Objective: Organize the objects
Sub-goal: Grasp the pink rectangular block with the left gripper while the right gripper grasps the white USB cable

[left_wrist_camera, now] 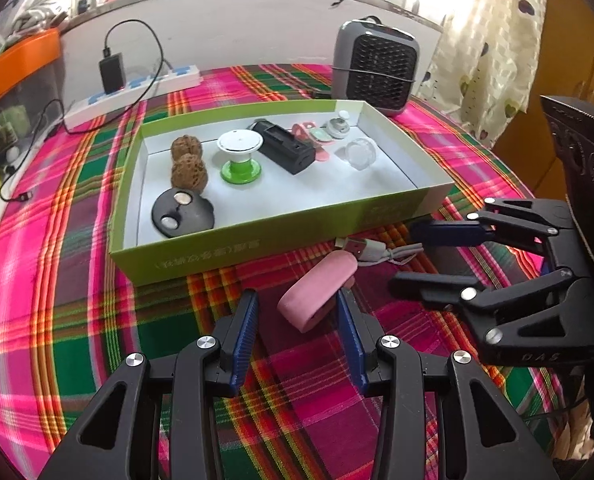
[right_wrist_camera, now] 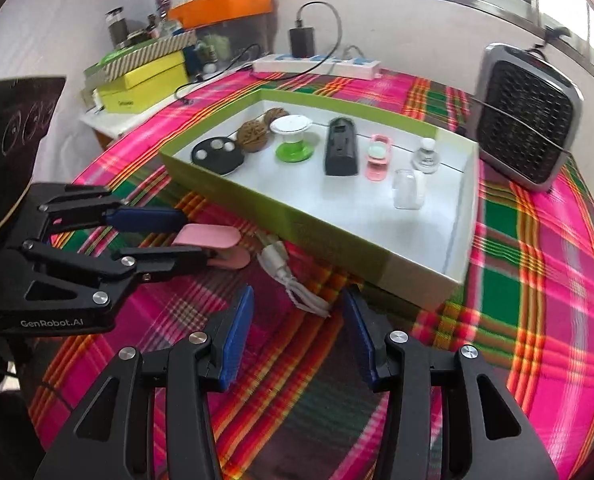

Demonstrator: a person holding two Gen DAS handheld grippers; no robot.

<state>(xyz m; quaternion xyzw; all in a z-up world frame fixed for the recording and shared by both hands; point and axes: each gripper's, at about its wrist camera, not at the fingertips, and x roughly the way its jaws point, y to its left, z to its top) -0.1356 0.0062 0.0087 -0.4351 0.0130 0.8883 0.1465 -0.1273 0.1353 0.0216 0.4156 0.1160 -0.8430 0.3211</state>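
Pink case (left_wrist_camera: 317, 294) on the plaid cloth (left_wrist_camera: 97, 320), lower centre of the left wrist view, just ahead of the left gripper (left_wrist_camera: 297, 312), spread wide, gripping nothing. Long axis slanting up-right toward the green box (left_wrist_camera: 257, 248). Right gripper (right_wrist_camera: 297, 312) likewise spread, nearer the white cable (right_wrist_camera: 293, 280). From the right wrist view: case lying low between the left fingers; contact unclear.

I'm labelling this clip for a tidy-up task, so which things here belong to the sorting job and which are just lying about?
Job:
green cardboard box
pink oblong case, between the open left gripper fingers
white coiled USB cable, ahead of the open right gripper

Bystanders:
grey fan heater
white power strip
plaid tablecloth
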